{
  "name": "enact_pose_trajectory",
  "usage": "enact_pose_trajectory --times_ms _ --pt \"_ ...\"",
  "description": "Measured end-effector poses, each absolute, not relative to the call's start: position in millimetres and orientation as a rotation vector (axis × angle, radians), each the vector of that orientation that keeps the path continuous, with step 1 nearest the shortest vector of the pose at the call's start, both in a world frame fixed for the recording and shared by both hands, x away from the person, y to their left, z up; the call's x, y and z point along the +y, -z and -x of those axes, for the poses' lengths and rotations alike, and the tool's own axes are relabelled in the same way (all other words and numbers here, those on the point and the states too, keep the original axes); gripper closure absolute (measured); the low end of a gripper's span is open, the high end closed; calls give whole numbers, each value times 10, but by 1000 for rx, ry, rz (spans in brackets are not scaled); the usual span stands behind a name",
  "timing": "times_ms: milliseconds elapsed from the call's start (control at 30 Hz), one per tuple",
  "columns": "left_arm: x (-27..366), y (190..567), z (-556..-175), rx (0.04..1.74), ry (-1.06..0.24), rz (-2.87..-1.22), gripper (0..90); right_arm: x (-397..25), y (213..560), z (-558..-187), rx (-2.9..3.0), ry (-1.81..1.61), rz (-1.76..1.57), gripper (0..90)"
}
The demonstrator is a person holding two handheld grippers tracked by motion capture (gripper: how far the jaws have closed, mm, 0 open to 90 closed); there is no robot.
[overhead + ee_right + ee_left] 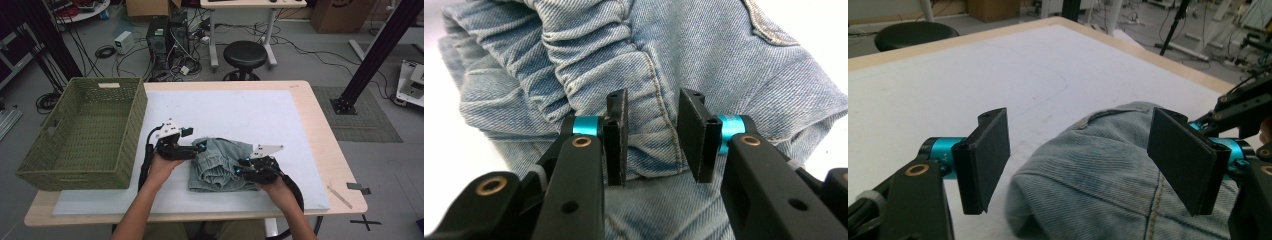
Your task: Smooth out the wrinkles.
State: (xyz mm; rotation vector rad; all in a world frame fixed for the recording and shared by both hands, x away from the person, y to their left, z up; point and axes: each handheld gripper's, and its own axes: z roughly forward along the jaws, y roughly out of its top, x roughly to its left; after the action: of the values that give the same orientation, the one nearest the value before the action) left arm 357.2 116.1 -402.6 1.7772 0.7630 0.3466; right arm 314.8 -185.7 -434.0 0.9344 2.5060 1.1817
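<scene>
A folded light-blue denim garment [220, 165] with a gathered waistband lies on the white mat [240, 110], near the table's front. My left gripper [201, 148] is at the garment's left edge. In the left gripper view it [1079, 119] is wide open, with the denim [1108, 165] bulging low between the jaws. My right gripper [239, 168] rests over the garment's right half. In the right gripper view it [653, 97] stands narrowly open above a stitched seam of the denim [704, 55], with nothing pinched. The right gripper [1243, 105] also shows at the right edge of the left gripper view.
A large green woven basket [135, 125] stands on the table's left end, close to my left hand. A thin wooden stick [339, 196] lies at the front right corner. Beyond the table are a black stool [244, 55], a computer tower [159, 37] and cables.
</scene>
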Motion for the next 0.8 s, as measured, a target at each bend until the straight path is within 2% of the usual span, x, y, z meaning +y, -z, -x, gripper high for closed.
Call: enact_pose_trajectory --times_ms 67,200,333,500,800 --pt "1049 4032 -3586 765 -351 -1806 251 -1891 4319 -3142 2488 -1242 -930 583" --pt "863 4095 -3610 765 -357 -1891 251 -1979 4245 -3123 2399 -1411 -960 499" --pt "873 4168 -3608 809 -334 -1893 251 -2098 4153 -3130 2245 -1486 -1051 439" --pt "920 4223 -3568 815 -374 -1927 254 -2107 4124 -3157 2229 -1425 -1080 435" --pt "1021 4395 -3507 847 -378 -1930 263 -1834 4252 -3217 2408 -1128 -974 454"
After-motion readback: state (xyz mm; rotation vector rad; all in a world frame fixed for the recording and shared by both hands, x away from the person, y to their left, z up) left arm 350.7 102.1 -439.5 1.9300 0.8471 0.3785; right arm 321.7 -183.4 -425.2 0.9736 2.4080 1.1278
